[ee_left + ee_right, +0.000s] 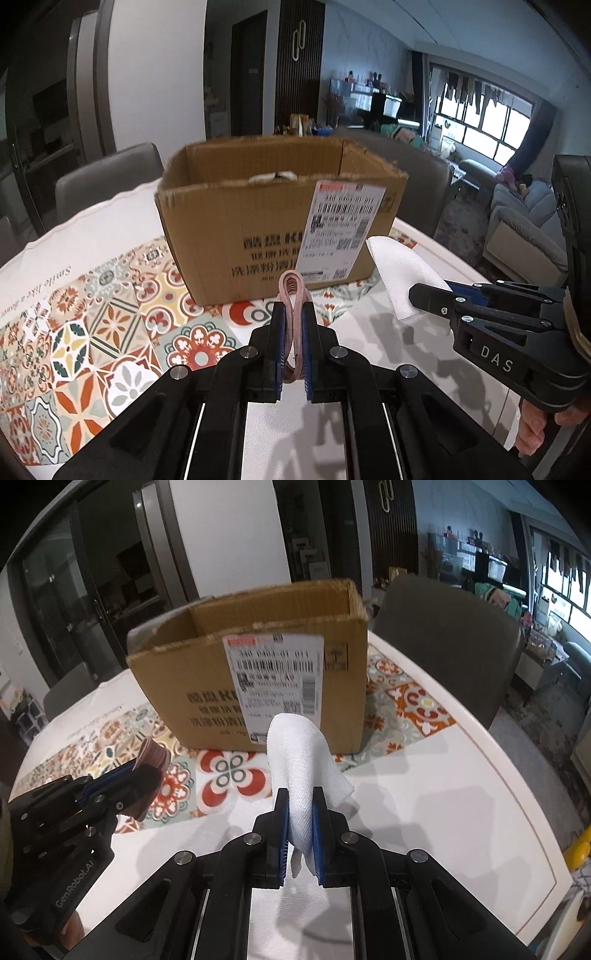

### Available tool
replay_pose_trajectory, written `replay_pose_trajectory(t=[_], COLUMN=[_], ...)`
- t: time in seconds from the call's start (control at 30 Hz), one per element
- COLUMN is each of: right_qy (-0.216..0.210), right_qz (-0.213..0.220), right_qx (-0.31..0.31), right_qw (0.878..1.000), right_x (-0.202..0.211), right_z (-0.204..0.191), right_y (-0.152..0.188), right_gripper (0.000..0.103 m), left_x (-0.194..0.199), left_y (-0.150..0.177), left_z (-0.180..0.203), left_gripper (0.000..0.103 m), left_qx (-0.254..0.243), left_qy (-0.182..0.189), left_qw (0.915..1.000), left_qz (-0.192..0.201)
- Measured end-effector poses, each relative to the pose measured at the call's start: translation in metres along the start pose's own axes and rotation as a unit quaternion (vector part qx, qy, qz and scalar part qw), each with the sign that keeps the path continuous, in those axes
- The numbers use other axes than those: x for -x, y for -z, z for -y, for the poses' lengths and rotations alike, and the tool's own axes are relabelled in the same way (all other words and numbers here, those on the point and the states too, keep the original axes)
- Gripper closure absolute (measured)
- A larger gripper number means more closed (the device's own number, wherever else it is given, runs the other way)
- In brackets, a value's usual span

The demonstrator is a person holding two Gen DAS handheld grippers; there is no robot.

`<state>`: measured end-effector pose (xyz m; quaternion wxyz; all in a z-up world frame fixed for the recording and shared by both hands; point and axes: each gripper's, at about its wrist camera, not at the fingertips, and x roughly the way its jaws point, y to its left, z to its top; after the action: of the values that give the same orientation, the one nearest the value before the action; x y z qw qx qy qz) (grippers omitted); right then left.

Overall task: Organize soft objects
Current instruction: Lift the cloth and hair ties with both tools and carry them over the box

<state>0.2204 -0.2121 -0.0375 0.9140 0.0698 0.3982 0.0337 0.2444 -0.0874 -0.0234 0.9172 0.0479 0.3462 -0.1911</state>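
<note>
My left gripper [293, 310] is shut on a pink folded soft item [293, 295], held above the table in front of the open cardboard box [229, 221]. It also shows in the right wrist view [153, 757] at the left. My right gripper [300, 797] is shut on a white cloth [299, 760], also held in front of the box [184, 672]. In the left wrist view the white cloth [399, 269] and right gripper [424, 295] are at the right. Something white [273, 176] lies inside the box.
The box stands on a patterned tile mat [92, 325] on a white table [443, 812]. Grey chairs [450, 635] stand behind the table. A sofa [524, 221] is at the far right.
</note>
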Motion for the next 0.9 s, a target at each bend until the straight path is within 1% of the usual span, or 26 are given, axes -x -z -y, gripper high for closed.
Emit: replay_pose_trajectory(t=[0.33,0.6,0.9], right_qy=[-0.014,-0.022,-0.021], right_qz=[0.046,0.080,0.116], right_qx=[0.005,0.009,0.013], right_qw=[0.999,0.997,0.993], right_x=[0.035,0.057,0.078], right_z=[-0.010,-0.016,-0.017], right_y=[-0.016,-0.025,-0.039], right_gripper=[0.091,0.091,0.091], left_x=[0.035,0.059,0.074], left_y=[-0.018,-0.030,-0.045], left_z=[0.001,0.005,0.008], left_gripper=[0.093,0.093,0.093], left_qx=[-0.004,-0.012,-0.021], left_qy=[0.000,-0.003,-0.014], left_qw=[0.9990,0.9967,0.9926], left_qz=[0.044,0.080,0.119])
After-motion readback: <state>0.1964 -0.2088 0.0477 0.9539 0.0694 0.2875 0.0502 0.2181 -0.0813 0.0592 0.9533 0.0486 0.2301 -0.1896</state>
